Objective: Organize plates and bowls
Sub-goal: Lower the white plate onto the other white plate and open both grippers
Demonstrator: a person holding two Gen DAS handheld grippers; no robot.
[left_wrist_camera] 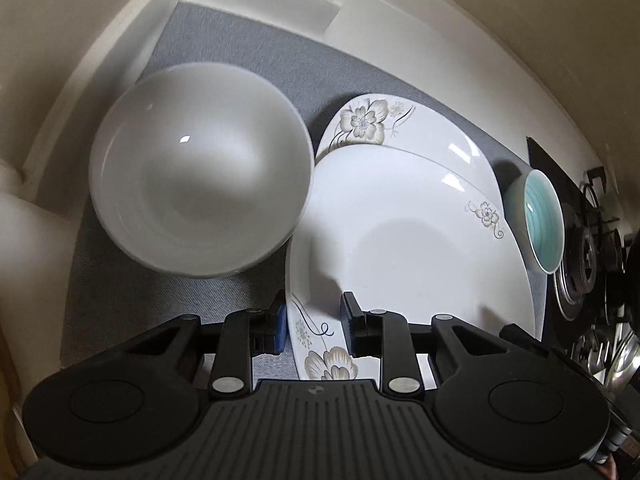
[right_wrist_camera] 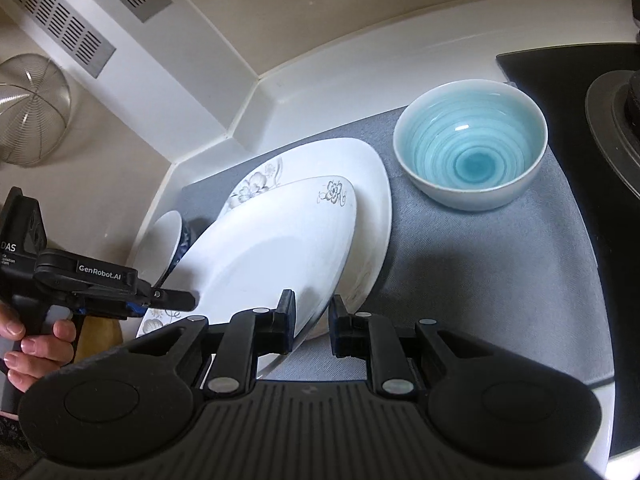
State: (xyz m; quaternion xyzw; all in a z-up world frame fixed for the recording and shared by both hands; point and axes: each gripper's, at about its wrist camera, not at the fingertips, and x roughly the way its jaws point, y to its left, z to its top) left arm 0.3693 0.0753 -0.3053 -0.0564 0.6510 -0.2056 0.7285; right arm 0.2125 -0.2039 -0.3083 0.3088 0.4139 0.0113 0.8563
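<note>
On the grey mat (left_wrist_camera: 280,68), a white bowl (left_wrist_camera: 200,172) sits at left, two stacked floral plates (left_wrist_camera: 404,216) in the middle, and a blue bowl (right_wrist_camera: 470,144) at right. The left gripper (left_wrist_camera: 314,326) straddles the upper plate's near rim, its pads not visibly pressing. The right gripper (right_wrist_camera: 312,322) brackets that plate's right edge; whether it pinches, I cannot tell.

We see soft, dim indoor light with small glare spots on the white bowl (left_wrist_camera: 200,168) and top plate (left_wrist_camera: 400,232). Fisheye bending curves the bench edge (right_wrist_camera: 400,44); corners go dark. A shadow falls beside the blue bowl (right_wrist_camera: 470,144).
</note>
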